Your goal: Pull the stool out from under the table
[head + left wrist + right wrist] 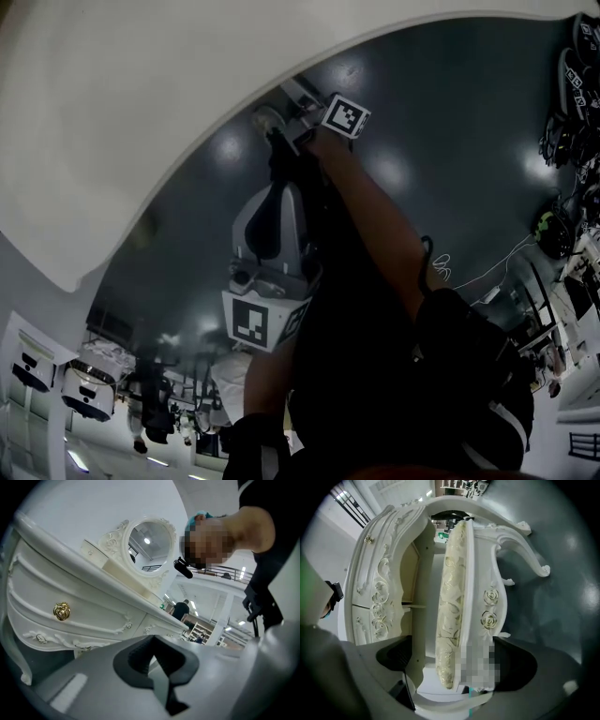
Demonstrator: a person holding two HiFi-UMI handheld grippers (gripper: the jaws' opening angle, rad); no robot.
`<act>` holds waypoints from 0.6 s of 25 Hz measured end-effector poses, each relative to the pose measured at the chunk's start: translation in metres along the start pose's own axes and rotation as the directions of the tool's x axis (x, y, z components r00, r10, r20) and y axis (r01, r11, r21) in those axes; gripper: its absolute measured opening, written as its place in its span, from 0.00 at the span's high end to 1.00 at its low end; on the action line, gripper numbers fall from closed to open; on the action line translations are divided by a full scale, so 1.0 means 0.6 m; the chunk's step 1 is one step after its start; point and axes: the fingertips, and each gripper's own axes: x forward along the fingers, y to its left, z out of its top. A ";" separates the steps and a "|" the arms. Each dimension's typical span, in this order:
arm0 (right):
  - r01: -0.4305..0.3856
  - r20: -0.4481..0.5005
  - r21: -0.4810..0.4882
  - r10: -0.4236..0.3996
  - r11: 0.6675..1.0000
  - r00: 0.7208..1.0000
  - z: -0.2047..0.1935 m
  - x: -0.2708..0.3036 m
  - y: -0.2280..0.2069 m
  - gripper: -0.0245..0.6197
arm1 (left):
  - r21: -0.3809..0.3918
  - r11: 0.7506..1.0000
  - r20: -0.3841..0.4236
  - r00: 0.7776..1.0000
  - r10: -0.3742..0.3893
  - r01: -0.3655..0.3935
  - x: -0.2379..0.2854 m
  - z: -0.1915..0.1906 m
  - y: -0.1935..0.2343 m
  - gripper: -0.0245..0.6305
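1. The stool (459, 597) is counted as one. It is tucked under the table (389, 550), in the gap between the table's sides, with its soft seat just below the top.
2. One table is seen. One gold knob (61, 611) is found on its front, and one round mirror (147, 545) is stood on its top.
3. Two roses (492, 595) are carved on the stool's white edge.
4. Two grippers are counted, and one marker cube (345, 114) is fixed on each.
5. The right gripper (457, 660) is held wide open. The near end of the stool's seat is set between its jaws, and no squeeze on it can be seen.
6. The right gripper is rolled onto its side and pointed about level at the stool, at the end of a bare arm (375, 216) that is stretched out long.
7. The left gripper (157, 667) is closed, with nothing in it. It is pointed about level at the table's front and is nearer the body than the right one.
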 end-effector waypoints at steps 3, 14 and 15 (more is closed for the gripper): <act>0.002 0.027 0.015 -0.002 1.000 1.000 0.007 0.022 -0.016 0.11 | -0.015 1.000 0.000 1.000 -0.003 0.003 -0.001 -0.007 0.009 0.95; 0.037 0.058 0.094 -0.043 0.995 0.997 0.010 0.029 -0.067 0.04 | -0.046 0.999 -0.004 1.000 -0.015 0.015 0.000 -0.014 0.026 0.95; 0.044 0.065 0.107 -0.051 0.993 0.997 0.014 0.032 -0.071 0.04 | -0.048 0.999 -0.005 1.000 -0.016 0.015 0.001 -0.016 0.026 0.95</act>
